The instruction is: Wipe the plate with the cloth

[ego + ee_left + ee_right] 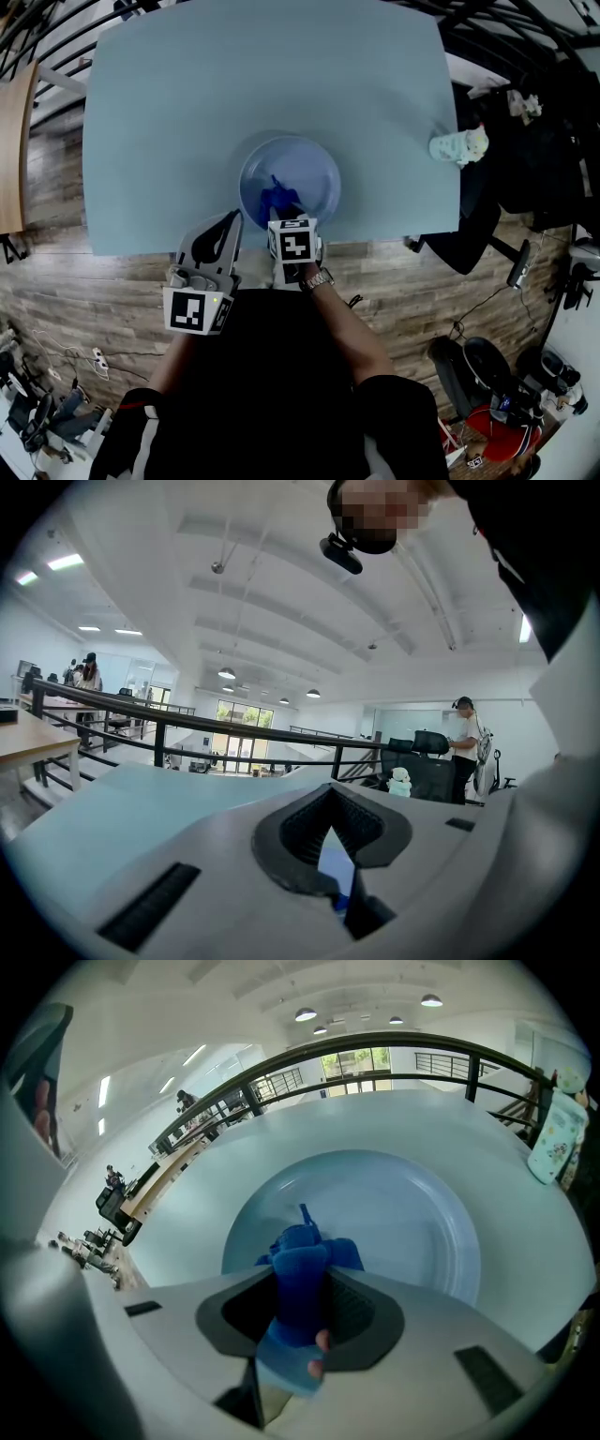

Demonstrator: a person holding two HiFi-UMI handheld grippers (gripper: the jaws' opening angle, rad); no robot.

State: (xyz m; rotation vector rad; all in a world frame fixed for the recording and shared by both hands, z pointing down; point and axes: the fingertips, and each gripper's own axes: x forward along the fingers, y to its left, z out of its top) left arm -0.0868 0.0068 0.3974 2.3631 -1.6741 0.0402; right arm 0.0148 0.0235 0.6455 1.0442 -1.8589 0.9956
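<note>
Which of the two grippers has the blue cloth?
The right gripper, shut on the crumpled blue cloth over the round pale blue plate; the left gripper grips no cloth.

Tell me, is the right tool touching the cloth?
Touching. The right gripper view shows the right tool clamped on the cloth.

The pale grey plastic left gripper (232, 223) and right gripper (283, 216) have black ribbed jaws; each carries a white cube (197, 310) with black square markers. The person wears a black top (281, 375), a silver metal wristwatch (317, 279), and, at the lower left of the frame, a sleeve (131, 424) with white and red trim.
</note>
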